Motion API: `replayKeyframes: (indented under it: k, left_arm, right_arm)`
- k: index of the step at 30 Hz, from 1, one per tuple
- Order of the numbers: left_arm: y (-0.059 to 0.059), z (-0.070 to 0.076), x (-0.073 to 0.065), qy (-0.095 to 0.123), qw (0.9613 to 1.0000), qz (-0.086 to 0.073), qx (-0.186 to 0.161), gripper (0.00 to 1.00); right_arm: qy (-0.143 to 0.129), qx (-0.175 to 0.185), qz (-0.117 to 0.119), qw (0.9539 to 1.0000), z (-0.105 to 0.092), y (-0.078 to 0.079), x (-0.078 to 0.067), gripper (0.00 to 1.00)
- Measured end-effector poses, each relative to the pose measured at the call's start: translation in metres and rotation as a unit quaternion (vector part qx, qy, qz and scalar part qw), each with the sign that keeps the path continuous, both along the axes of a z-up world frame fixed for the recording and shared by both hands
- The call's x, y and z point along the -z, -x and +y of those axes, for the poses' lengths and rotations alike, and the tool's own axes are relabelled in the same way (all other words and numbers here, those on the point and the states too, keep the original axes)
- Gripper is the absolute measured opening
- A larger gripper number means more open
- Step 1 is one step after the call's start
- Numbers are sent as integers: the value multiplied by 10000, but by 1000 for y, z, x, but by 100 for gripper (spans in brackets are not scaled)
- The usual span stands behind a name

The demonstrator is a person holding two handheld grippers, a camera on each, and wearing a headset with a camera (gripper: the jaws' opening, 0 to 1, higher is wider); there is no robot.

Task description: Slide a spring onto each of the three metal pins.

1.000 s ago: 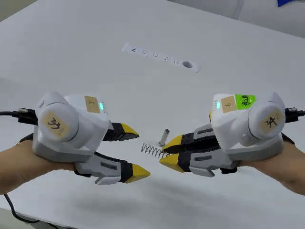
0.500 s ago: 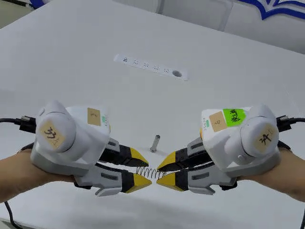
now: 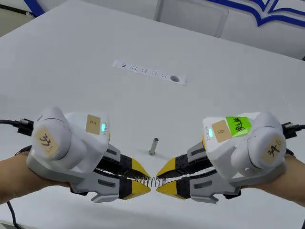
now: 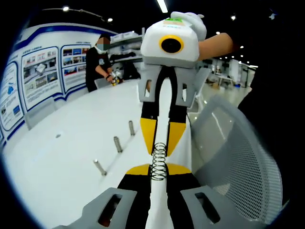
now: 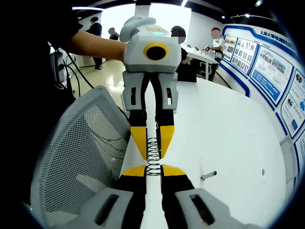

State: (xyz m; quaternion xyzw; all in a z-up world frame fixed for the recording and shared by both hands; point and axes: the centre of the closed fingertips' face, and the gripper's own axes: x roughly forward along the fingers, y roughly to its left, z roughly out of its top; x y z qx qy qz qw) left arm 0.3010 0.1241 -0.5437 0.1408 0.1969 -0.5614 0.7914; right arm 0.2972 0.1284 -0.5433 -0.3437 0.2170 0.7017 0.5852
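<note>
Yellow fingertips (image 3: 138,168) of the left gripper (image 3: 146,182) are clenched on one end of a thin coiled steel spring (image 3: 151,180). The right gripper (image 3: 161,182) faces it tip to tip and is clenched on the other end. The spring hangs level between them, clear of the white tabletop (image 3: 71,62) and at the near edge of the bench. Both gripper views show it running straight from that view's own jaws into the opposing pair.

This two-ended grip looks like a hand-over, or a way of holding the spring straight. With both ends pinched, neither opening is free to go over a pin, so one gripper would have to let go first. Holding it in the air, rather than against the table, keeps the springy coil from rolling or flicking away.

Just beyond the tips, a little farther off, a short silver metal pin (image 3: 153,146) sits on the table, apart from the spring and bare as far as I can see. In the left gripper view a row of three pins (image 4: 117,144) shows to the left of the jaws. The middle one looks ribbed, as if it may already carry a spring — too small to be sure.

Farther still lies a white power strip (image 3: 148,71), well clear of the work. A grey mesh chair back (image 4: 238,152) stands off the near edge of the table.
</note>
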Motion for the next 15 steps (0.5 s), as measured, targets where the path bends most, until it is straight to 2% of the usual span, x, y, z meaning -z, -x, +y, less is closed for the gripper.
replayKeyframes:
  k: [6,15]
  left_arm:
    - [4,-2,-4,14,9999,-8,114,10]
    - [0,5,-7,85,9999,-53,-40,10]
  right_arm:
    - [55,37,79,9999,-3,-4,3,17]
    - [-105,201,429,9988,1,-3,-3,12]
